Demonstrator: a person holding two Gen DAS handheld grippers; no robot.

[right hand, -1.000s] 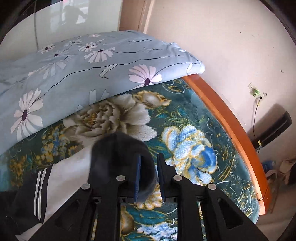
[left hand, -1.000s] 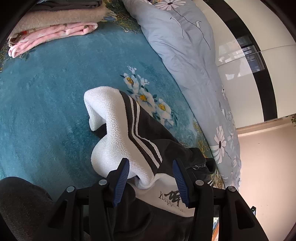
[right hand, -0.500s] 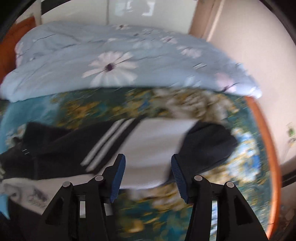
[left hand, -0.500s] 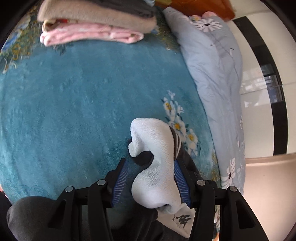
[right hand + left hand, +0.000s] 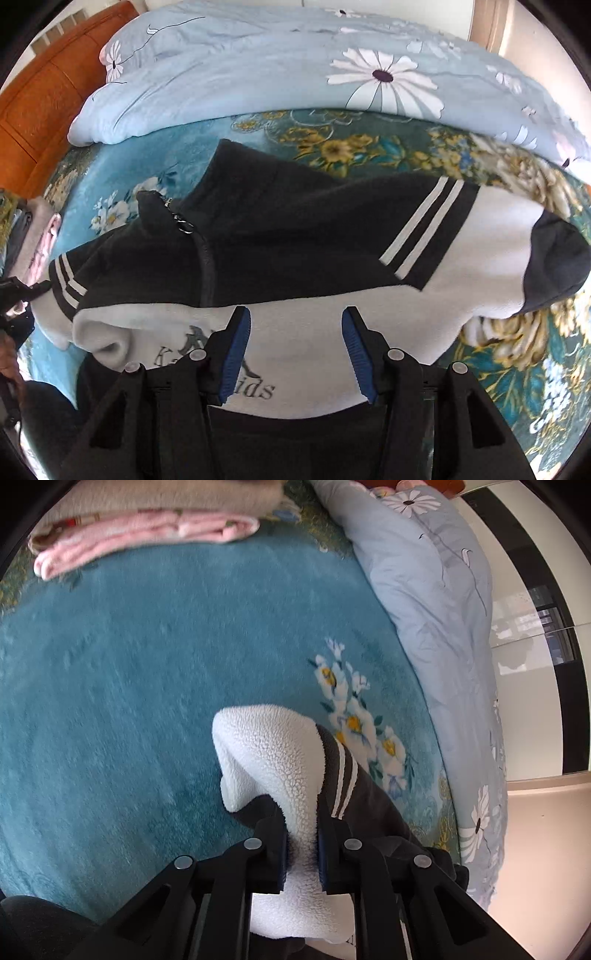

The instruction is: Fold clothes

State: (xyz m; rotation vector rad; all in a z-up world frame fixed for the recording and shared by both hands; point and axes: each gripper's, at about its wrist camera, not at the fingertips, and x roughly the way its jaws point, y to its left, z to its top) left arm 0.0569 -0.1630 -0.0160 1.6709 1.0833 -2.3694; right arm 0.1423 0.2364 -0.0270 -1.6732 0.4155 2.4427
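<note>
Fleece caught at the left: the left gripper (image 5: 301, 843) was clamped on the white sleeve (image 5: 273, 753) of the black-and-white jacket (image 5: 295, 236), lifting it off the teal blanket (image 5: 129, 664). Folded pink and beige clothes (image 5: 147, 528) sat stacked at the far edge, the blue daisy duvet (image 5: 295, 62) alongside. Over on the right, the right gripper (image 5: 295, 345) hovered with jaws wide apart above the jacket's printed white panel, gripping nothing.
</note>
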